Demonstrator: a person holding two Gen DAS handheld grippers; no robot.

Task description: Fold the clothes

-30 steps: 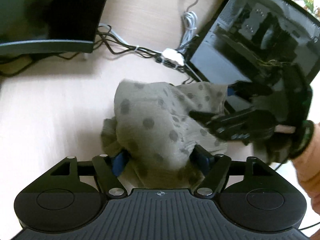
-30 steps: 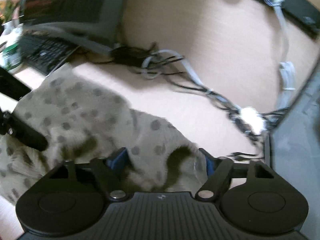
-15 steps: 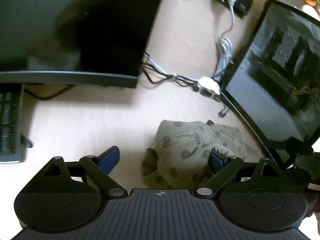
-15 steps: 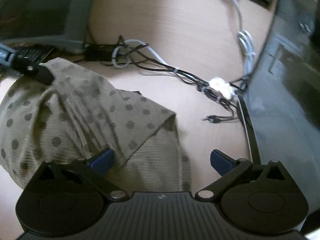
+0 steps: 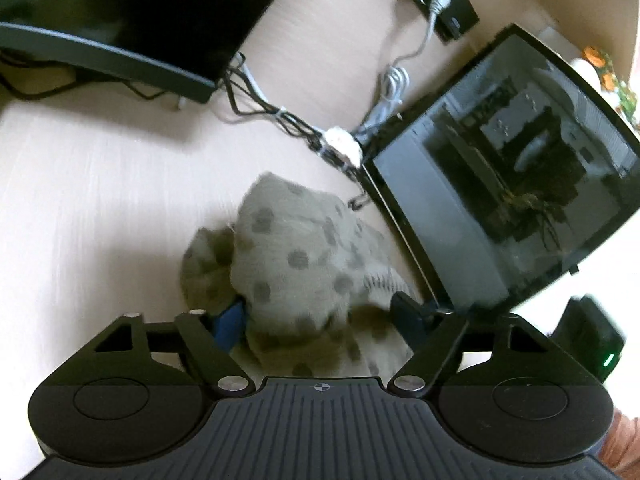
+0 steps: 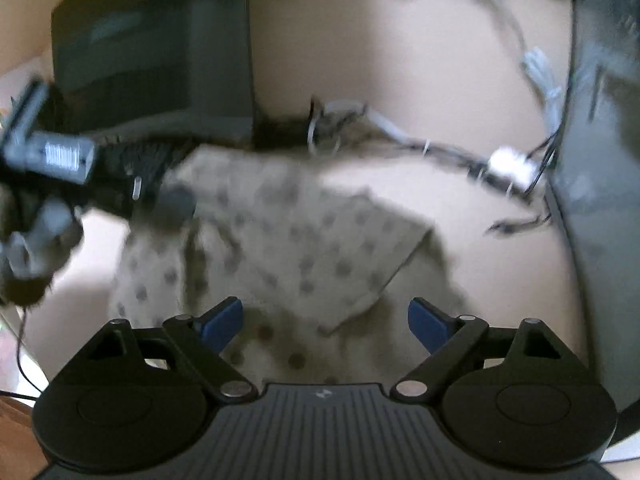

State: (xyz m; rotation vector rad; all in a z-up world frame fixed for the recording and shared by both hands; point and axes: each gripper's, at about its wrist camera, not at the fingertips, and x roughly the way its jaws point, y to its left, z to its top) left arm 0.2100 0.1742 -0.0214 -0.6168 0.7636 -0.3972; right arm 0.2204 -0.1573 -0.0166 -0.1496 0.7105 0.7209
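Note:
An olive-beige garment with dark polka dots (image 5: 296, 256) lies bunched on the light wooden desk (image 5: 88, 200). My left gripper (image 5: 320, 320) stands open over it, cloth lying between its blue-padded fingers (image 5: 230, 320). In the right wrist view the same garment (image 6: 288, 248) spreads in front of my right gripper (image 6: 326, 318), which is open with its pads just above the cloth. The left gripper's black body (image 6: 44, 160) shows at the left of that view, its tip at the garment's far left edge. The right view is blurred.
A dark monitor (image 5: 120, 12) stands at the back left and a second dark screen (image 5: 508, 172) leans close on the right of the garment. A tangle of cables with a white connector (image 5: 340, 146) lies behind it. A keyboard (image 6: 140, 160) sits at the left.
My left gripper has swung back over the garment and its fingers now straddle the cloth. My right gripper has stayed open and shifted, with the garment now lying flatter in front.

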